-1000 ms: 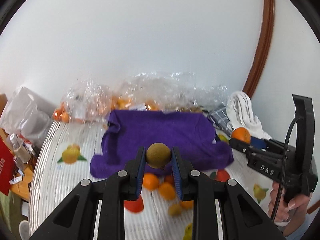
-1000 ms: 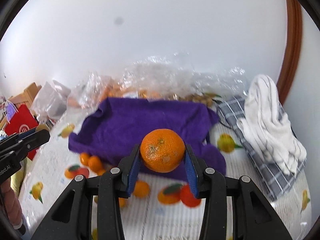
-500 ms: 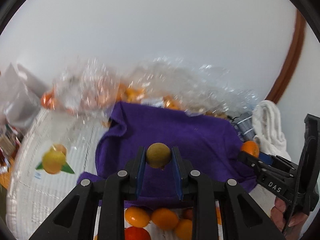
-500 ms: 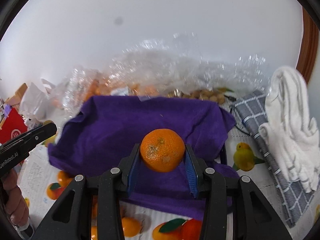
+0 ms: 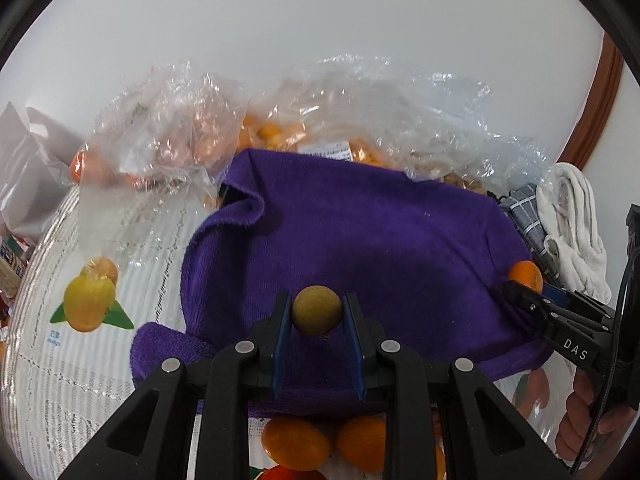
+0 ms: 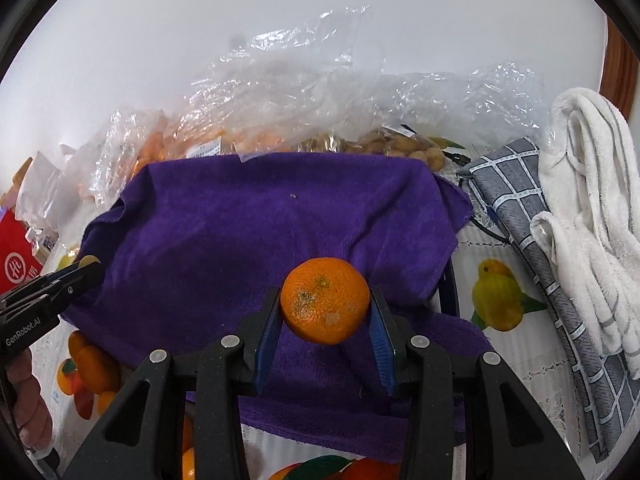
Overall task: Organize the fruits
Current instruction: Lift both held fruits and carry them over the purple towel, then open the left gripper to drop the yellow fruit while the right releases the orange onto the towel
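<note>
Both fruits over purple towel [image 6: 256, 232], edges clear

Towel [image 6: 248, 240] lies before the bags [image 6: 280, 112], cloths [image 6: 580, 240] to its right

Home setting, lived-in room. Desk [image 6: 500, 364] under a white cloth printed with fruit, against a plain white wall [image 5: 320, 20] with brown wood trim [image 5: 596, 108]. Purple towel [image 6: 280, 232] spread at centre; clear plastic grocery bags [image 6: 280, 92] of fruit behind it; folded white towel [image 6: 588, 200] and grey checked cloth [image 6: 520, 208] at right; red packet [image 6: 16, 256] at left.
</note>
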